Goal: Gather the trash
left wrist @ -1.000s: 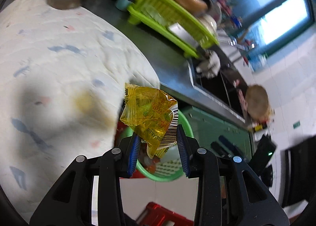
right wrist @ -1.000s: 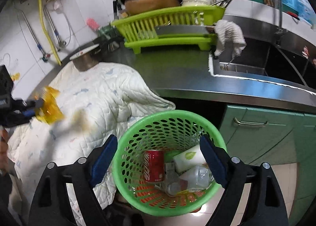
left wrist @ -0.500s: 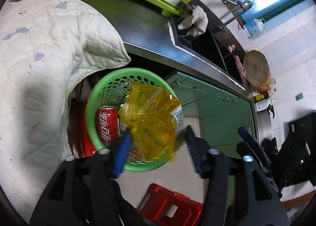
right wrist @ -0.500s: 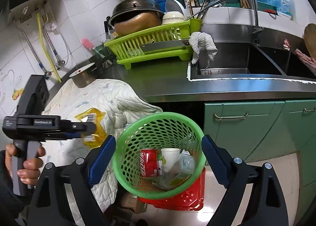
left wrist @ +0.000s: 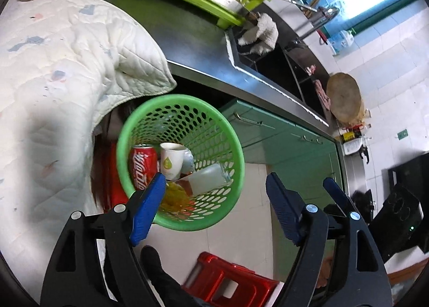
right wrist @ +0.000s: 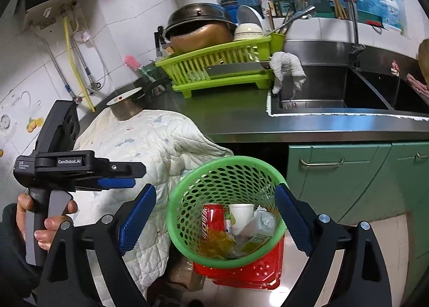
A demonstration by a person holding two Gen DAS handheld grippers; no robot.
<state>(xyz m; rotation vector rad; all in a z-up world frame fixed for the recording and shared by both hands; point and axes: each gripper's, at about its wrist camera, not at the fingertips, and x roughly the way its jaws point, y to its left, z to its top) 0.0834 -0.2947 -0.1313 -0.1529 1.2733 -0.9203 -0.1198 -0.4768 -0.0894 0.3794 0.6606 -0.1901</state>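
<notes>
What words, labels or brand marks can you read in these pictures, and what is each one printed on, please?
"GenRobot.AI": white letters on the body of the left gripper, seen in the right wrist view.
Small white lettering at that gripper's rear end: too small to read.
White script down the red can in the green basket: not legible.
Green drop logo on the paper cup: no words readable.

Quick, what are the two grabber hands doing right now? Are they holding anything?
Left gripper: open, empty; jaws just opened.
Right gripper: open, empty.

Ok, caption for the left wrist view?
Open left gripper above green basket holding can, cup, yellow wrapper.
</notes>
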